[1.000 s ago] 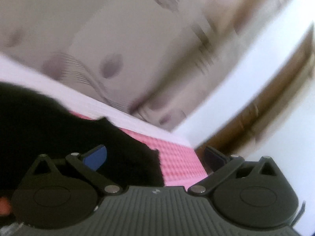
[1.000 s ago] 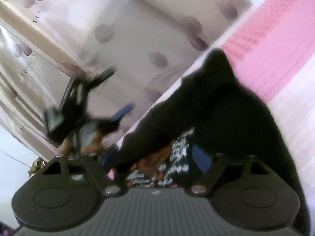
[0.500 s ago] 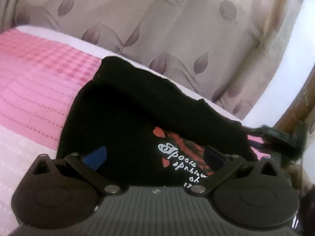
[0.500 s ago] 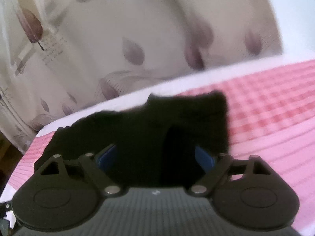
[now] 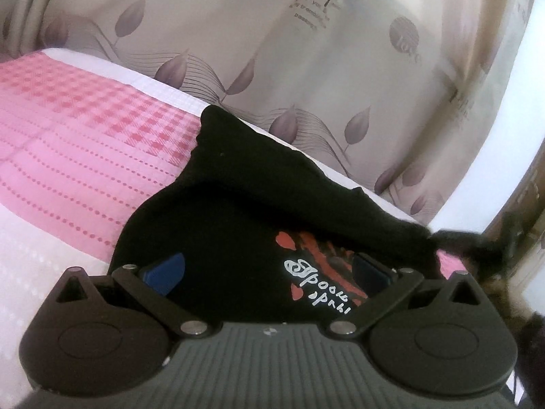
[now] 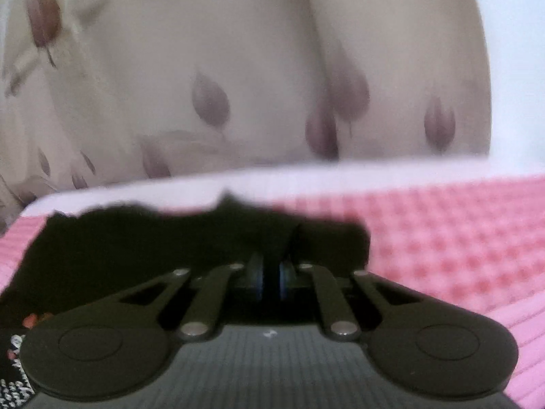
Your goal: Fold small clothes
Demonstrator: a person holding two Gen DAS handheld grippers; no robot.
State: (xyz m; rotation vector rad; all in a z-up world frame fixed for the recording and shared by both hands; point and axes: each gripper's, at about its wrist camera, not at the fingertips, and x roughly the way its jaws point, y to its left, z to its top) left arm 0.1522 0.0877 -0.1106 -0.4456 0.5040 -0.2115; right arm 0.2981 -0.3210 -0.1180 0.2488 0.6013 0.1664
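A small black garment (image 5: 238,211) with a red and white print (image 5: 316,272) lies on the pink bedspread (image 5: 68,156), its far part folded over toward the right. My left gripper (image 5: 267,272) hovers open just above its near part, blue pads wide apart and gripping nothing. In the right wrist view the garment (image 6: 136,238) lies low across the bedspread (image 6: 460,238). My right gripper (image 6: 270,279) is shut on a fold of its black cloth, pinched between the pads. A dark blurred shape (image 5: 477,248) at the garment's right tip is probably that gripper.
A beige curtain with purple leaf prints (image 5: 306,68) hangs just behind the bed's far edge. The white border of the bedspread (image 6: 340,173) runs along that edge. Brown wooden furniture (image 5: 524,204) stands at the far right.
My right gripper closed from wide open onto the black cloth and swung to face it squarely. My left gripper dropped and turned toward the garment, then held still, open throughout.
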